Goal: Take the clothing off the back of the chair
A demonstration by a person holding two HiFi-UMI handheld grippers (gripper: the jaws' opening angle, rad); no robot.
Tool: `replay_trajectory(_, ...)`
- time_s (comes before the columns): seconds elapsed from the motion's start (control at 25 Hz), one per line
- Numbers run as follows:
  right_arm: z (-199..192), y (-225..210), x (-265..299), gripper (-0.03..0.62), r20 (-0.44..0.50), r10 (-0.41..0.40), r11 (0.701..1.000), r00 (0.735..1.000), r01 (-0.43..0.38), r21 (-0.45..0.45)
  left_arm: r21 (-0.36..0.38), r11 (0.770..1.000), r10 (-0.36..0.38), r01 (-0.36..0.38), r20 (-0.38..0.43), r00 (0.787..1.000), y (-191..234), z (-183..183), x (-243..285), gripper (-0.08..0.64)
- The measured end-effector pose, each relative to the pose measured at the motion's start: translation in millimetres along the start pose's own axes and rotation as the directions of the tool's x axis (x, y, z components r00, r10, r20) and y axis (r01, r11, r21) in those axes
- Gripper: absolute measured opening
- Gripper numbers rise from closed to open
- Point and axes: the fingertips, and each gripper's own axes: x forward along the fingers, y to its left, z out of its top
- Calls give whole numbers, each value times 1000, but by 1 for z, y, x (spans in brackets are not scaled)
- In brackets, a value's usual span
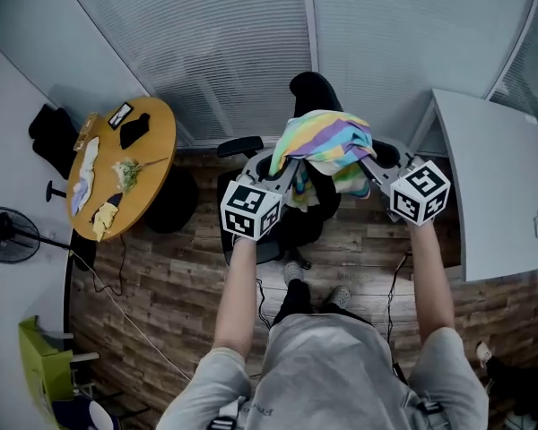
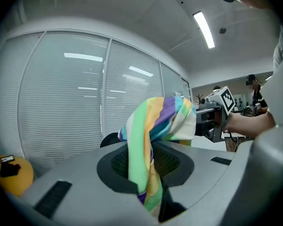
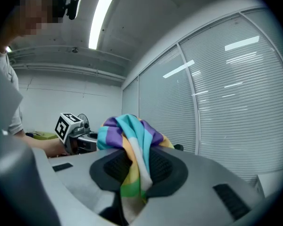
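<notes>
**Striped clothing pinched between both grippers above the chair**

The striped clothing (image 1: 327, 143), banded in green, yellow, purple, blue and white, hangs bunched between the two grippers. The person holds them out in front at about the same height.

The left gripper (image 1: 290, 167) has its jaws nearly together, clamped on a fold of the fabric. In the left gripper view, the cloth (image 2: 155, 124) runs down into the narrow gap between the jaws (image 2: 150, 175), and a short tail comes out below. The right gripper (image 1: 368, 165) grips the other side in the same way. In the right gripper view, its jaws (image 3: 132, 175) are nearly closed on a striped fold (image 3: 127, 133) that drops through the slot.

Each gripper shows in the other's view, with its marker cube beside the cloth: the right gripper (image 2: 212, 121) and the left gripper (image 3: 78, 135).

In the head view the bundle sits over the black chair (image 1: 312, 90). The top of the chair's back shows just beyond the bundle, and the seat is below it. I cannot tell whether the lower folds touch the chair.

A round wooden surface (image 1: 157, 146) stands to the left, carrying small black items, a cloth and a dried sprig. A white surface (image 1: 493, 177) stands to the right. Window blinds (image 1: 242, 43) run behind the chair.
</notes>
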Motion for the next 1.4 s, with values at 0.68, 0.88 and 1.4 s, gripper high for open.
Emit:
replay_trajectory(0.68, -55, 109, -6, 97, -24, 22, 995, 999, -19, 98, -66, 997, 38, -41, -42, 998, -17, -55, -101, 94)
replay_trajectory(0.88, -68, 136, -2, 97, -41, 39, 990, 998, -33, 138, -84, 994, 58, -63, -61, 996, -17, -68, -128, 94)
replay_trajectory(1.4, -117, 183, -2, 100, -113, 98, 981, 989, -77, 177, -139, 981, 123, -137, -103, 987, -28, -116, -168, 94)
